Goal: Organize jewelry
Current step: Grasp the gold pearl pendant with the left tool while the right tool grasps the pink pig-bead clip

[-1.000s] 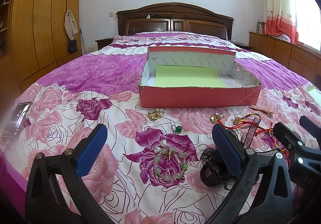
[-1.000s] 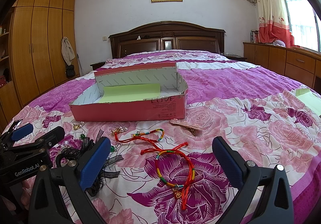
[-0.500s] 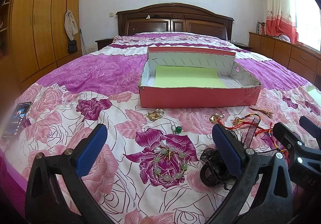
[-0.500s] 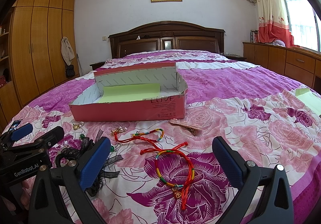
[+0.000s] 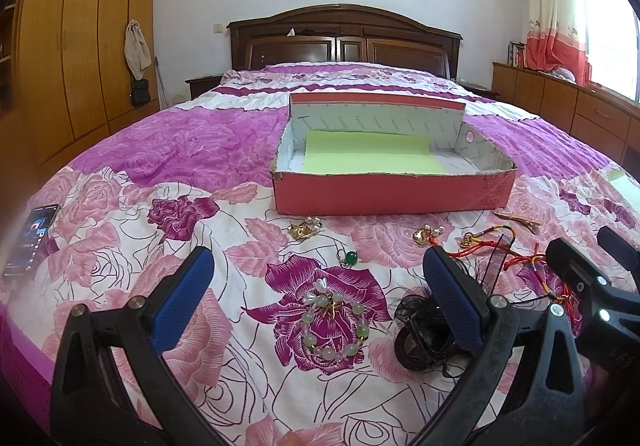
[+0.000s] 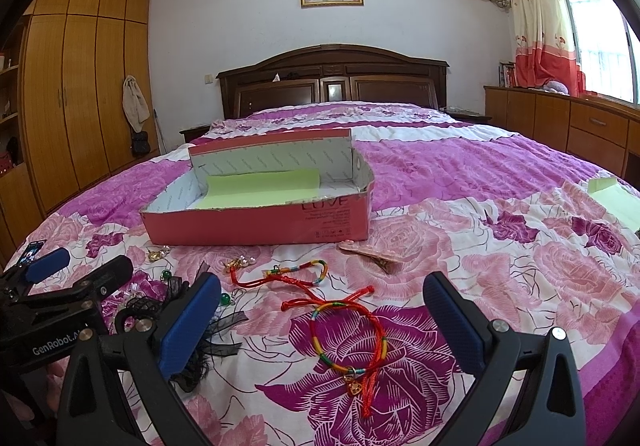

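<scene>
An open pink box (image 5: 392, 198) with a green sheet inside sits on the bed; it also shows in the right wrist view (image 6: 256, 224). My left gripper (image 5: 320, 294) is open and empty above a pale green bead bracelet (image 5: 334, 326). A black hair tie (image 5: 424, 334), a green-stone ring (image 5: 350, 258) and gold earrings (image 5: 304, 231) lie nearby. My right gripper (image 6: 320, 310) is open and empty above a red braided bracelet (image 6: 348, 338). A second braided bracelet (image 6: 296, 272) and a pink hair clip (image 6: 376, 256) lie ahead of it.
A phone (image 5: 30, 240) lies at the bed's left edge. A green sheet (image 6: 616, 198) lies at the right. The left gripper shows at the left of the right wrist view (image 6: 60, 286). A wardrobe (image 6: 72, 106) and cabinets (image 6: 580, 134) flank the bed.
</scene>
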{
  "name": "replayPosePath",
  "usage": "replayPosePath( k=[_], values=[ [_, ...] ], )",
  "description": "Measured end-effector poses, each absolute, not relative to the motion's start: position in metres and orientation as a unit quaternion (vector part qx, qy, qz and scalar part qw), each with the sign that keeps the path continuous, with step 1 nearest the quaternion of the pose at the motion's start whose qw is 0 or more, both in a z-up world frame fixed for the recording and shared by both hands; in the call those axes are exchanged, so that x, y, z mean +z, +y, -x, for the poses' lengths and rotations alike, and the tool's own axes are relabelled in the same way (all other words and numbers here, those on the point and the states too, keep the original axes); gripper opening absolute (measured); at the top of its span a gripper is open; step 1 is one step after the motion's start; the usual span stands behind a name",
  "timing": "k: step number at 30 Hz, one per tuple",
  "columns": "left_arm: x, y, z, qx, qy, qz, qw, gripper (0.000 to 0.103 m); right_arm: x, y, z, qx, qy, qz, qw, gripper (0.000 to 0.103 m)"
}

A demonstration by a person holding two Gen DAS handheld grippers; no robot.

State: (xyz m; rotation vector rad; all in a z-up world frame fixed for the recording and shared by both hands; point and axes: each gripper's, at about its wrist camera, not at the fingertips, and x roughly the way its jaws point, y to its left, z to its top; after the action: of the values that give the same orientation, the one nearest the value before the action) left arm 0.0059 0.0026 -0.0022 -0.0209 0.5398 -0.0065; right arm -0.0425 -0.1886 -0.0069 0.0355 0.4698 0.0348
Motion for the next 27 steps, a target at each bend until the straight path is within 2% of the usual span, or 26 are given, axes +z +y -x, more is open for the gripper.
replayPosePath(
  k=[16,27],
  values=[
    [0.012,0.012,-0.019,-0.039,0.325,0.034,0.944,0.097,0.017,-0.204,0.034,0.024,0.267,-0.066,0.961,0.103],
    [0.014,0.021,-0.052,-0.048,0.363,0.036,0.930,0.080,0.034,-0.218,0.011,0.022,0.300,-0.067,0.951,0.103]
  ],
)
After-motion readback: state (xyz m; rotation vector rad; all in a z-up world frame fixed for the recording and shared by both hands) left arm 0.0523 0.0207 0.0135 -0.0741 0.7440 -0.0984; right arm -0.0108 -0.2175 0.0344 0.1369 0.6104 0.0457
